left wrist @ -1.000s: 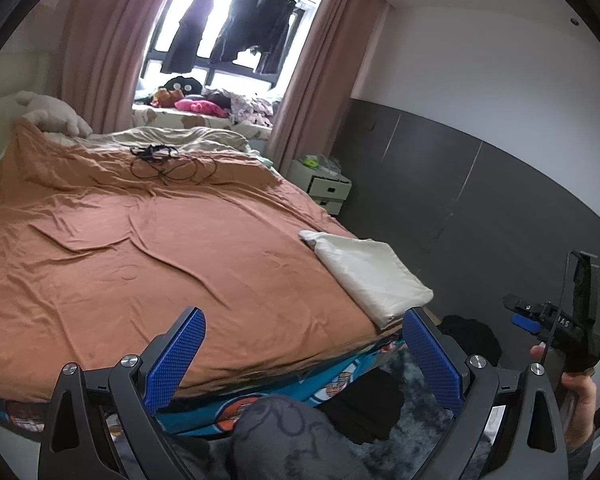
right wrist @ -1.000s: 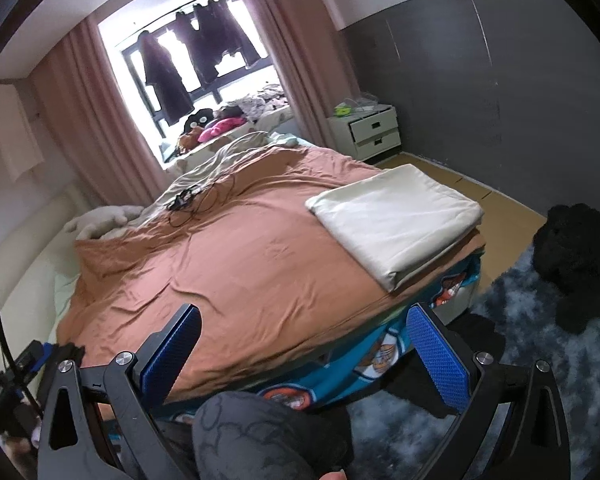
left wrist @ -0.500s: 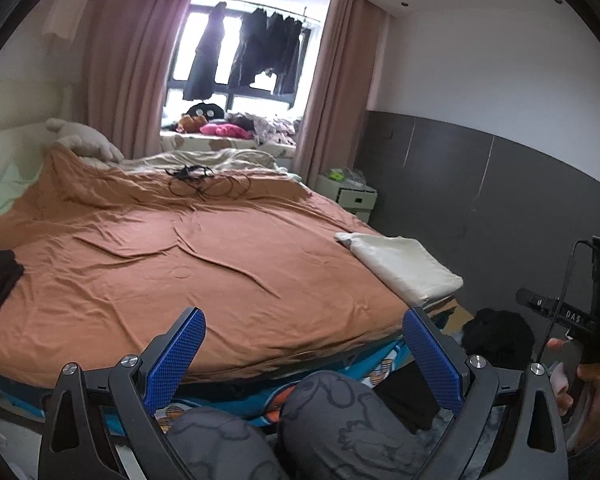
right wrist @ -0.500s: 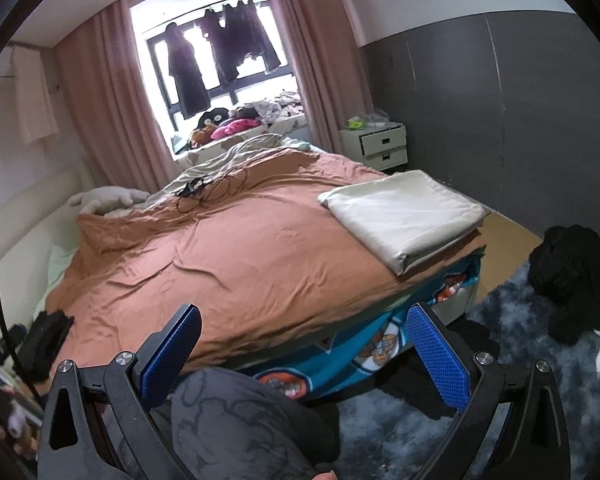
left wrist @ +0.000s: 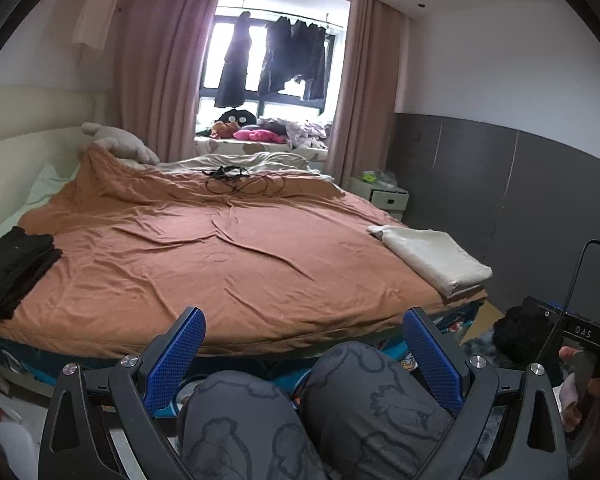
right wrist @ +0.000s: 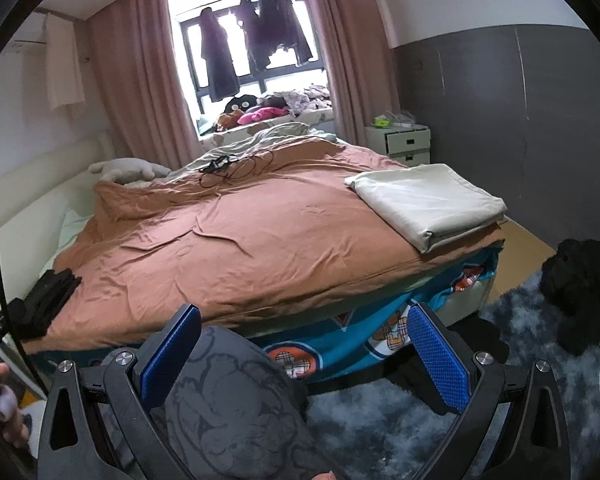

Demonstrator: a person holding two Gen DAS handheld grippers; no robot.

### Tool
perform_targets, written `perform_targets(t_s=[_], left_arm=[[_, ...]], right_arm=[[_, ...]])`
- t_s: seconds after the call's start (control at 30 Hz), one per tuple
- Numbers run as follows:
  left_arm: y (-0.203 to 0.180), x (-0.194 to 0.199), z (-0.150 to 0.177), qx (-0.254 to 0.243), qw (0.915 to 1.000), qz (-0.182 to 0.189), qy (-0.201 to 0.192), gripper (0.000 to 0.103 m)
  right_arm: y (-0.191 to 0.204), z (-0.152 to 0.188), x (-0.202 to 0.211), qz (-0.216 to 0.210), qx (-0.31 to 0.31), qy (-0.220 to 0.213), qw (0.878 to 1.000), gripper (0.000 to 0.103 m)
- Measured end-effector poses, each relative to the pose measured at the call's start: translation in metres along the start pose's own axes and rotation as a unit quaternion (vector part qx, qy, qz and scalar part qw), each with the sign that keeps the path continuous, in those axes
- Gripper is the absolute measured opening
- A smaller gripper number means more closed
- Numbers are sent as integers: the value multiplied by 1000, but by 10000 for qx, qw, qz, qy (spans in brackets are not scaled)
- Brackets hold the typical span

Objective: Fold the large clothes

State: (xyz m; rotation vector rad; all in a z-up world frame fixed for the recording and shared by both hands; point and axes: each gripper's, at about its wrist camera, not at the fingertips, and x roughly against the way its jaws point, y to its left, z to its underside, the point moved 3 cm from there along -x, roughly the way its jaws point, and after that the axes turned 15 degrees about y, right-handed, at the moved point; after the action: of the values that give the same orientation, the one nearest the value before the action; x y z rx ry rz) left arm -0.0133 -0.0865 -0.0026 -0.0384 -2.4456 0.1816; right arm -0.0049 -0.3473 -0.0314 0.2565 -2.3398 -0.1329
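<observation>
Moved: black folded clothes [left wrist: 14, 268] now show left of my left fingers [left wrist: 304, 354]; earlier mostly hidden.
Left fingers: spread wide, empty, above my knees [left wrist: 320, 412].
Right fingers [right wrist: 304, 354]: spread wide, empty.
Cream folded cloth [right wrist: 428, 202]: on bed's [right wrist: 240, 248] corner, beyond right fingers.
Writing: "DAS" on right gripper's body [left wrist: 583, 332].

Wrinkled matt cloth bedspread [left wrist: 228, 256]; smooth cream folded cloth [right wrist: 428, 200]; shaggy grey rug [right wrist: 512, 320]

You see daylight come in through the window [left wrist: 272, 64], so bright it looks white. The room stays a bit dim. Walls bend near the dark round edges. Both pictures look sharp.
</observation>
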Motion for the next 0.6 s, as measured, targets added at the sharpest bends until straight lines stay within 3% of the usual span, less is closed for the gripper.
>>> perform_targets(t_s=[0.13,0.6], left_arm=[[-8,2,3,-117,9998,-155,-15,99],[-8,3,3,-36,9998,-133,-135,99]], right_arm=[[3,5,-5,-73,44,49,10000,103],[0,7,-5,-37,44,19,10000,103]])
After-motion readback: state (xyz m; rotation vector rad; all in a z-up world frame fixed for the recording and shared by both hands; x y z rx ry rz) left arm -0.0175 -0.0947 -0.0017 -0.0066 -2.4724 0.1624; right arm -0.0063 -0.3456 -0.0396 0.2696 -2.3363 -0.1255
